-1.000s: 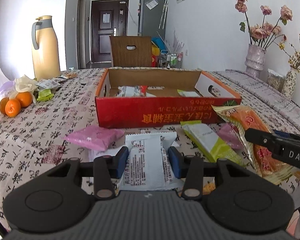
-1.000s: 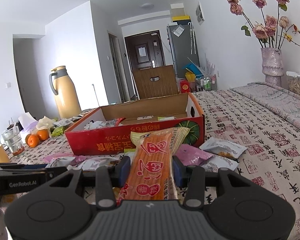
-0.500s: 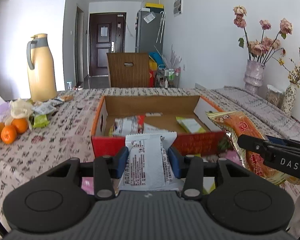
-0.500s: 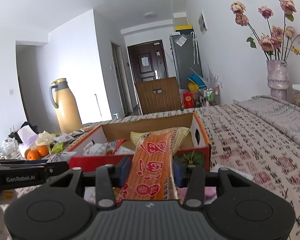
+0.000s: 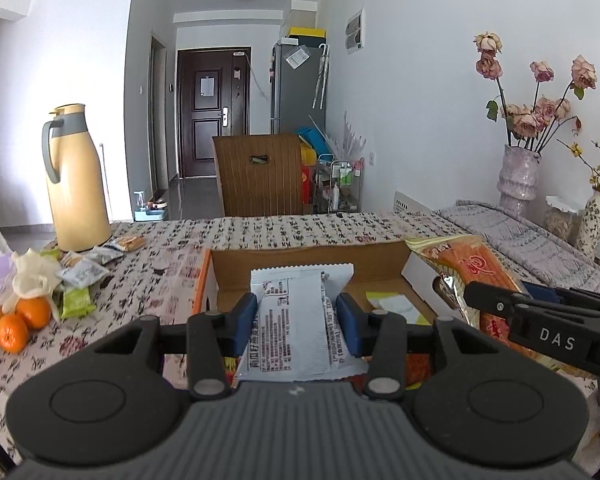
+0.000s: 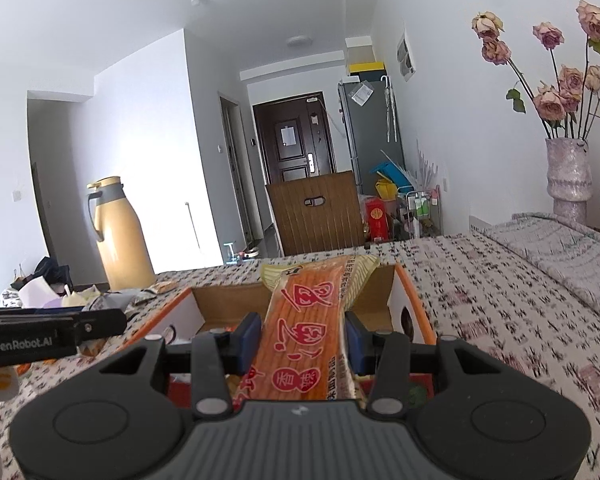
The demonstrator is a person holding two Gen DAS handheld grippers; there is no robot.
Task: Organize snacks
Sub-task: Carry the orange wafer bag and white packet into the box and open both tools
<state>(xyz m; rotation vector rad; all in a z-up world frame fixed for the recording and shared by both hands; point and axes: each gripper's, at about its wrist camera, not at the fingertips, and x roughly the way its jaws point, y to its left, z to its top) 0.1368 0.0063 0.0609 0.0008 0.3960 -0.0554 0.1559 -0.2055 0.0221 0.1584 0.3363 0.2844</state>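
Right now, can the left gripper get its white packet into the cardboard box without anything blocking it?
Probably yes. The left gripper holds the white packet above the cardboard box, whose top is open. The right gripper with its orange packet is alongside, to the right.

The left tongs [image 5: 296, 322] pinch a white packet [image 5: 294, 320] above the open box [image 5: 308, 258]. At right, the right tongs [image 5: 540, 320] grip an orange packet [image 5: 476, 268] over the box's right end. Oranges [image 5: 14, 320] and a thermos [image 5: 76, 180] stand on the counter [image 5: 160, 248] at left.
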